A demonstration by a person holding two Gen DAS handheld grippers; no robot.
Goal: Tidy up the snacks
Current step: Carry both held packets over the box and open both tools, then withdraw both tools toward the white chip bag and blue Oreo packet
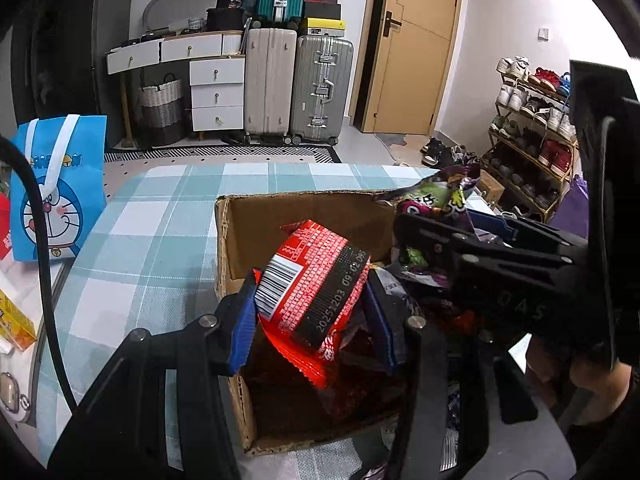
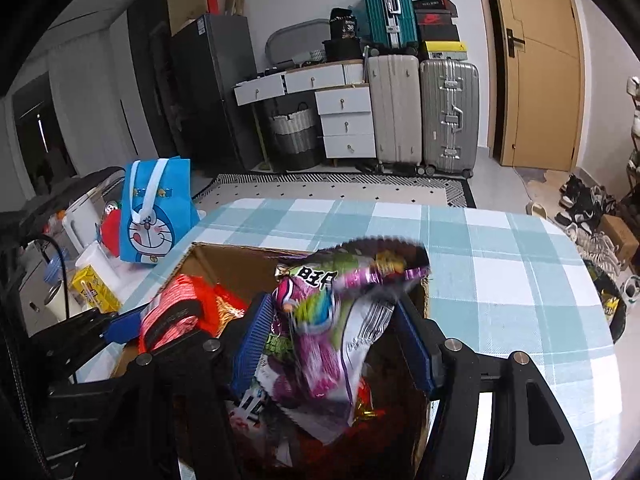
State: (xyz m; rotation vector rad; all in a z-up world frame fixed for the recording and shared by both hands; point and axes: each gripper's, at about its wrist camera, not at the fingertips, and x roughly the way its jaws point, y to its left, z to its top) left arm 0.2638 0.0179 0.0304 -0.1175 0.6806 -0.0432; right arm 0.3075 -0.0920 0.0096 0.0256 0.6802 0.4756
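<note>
A cardboard box [image 1: 304,208] stands on the checked tablecloth and holds several snack packets. My left gripper [image 1: 312,312] is shut on a red snack packet [image 1: 316,280] with a barcode, held over the box. My right gripper [image 2: 332,340] holds a purple and green snack packet [image 2: 324,320] between its blue pads over the same box [image 2: 224,264]; the packet is blurred. The right gripper also shows in the left wrist view [image 1: 452,240], and the red packet shows in the right wrist view [image 2: 172,312].
A blue Doraemon bag [image 1: 60,188] stands at the table's left edge, with a yellow box [image 2: 92,288] and white containers beside it. The checked tablecloth [image 2: 500,280] extends to the right of the box. Suitcases, drawers and a shoe rack stand beyond.
</note>
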